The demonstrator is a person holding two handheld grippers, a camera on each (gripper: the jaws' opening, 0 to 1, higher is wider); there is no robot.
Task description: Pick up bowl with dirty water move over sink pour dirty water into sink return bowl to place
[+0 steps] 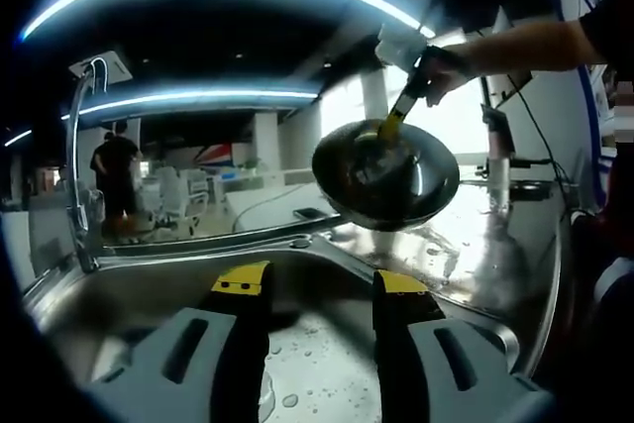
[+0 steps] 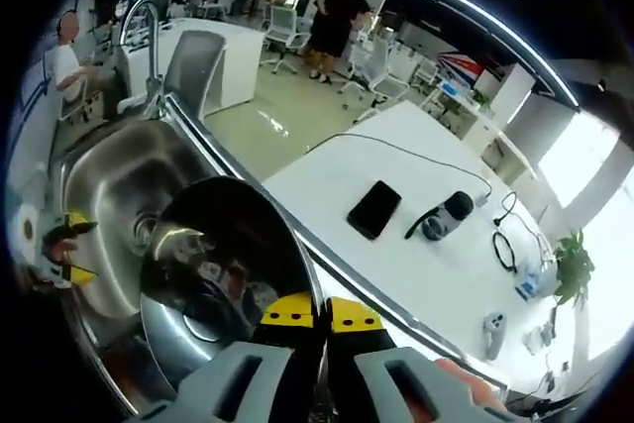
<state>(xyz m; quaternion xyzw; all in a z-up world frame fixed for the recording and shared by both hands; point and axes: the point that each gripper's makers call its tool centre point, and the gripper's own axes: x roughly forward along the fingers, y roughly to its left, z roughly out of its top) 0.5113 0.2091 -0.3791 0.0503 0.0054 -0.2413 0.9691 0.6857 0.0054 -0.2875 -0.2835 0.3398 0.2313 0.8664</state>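
1. The right gripper [image 2: 312,316] has its jaws pinched narrow on the rim of the bowl [image 2: 223,279], which hangs in the air above the edge where the sink [image 2: 109,180] meets the counter [image 1: 495,245].
2. In the left gripper view the bowl [image 1: 386,173] looks close to level, with the right gripper [image 1: 404,106] holding its far rim.
3. The left gripper [image 1: 317,289] hovers over the basin with jaws wide, holding nothing.
4. Whether water remains inside cannot be told.
5. To pour well, the bowl should probably go further over the drain [image 2: 147,228] and tilt slowly, the low lip toward the basin.
6. A thin rim grip may slip, so firm pressure is advisable.
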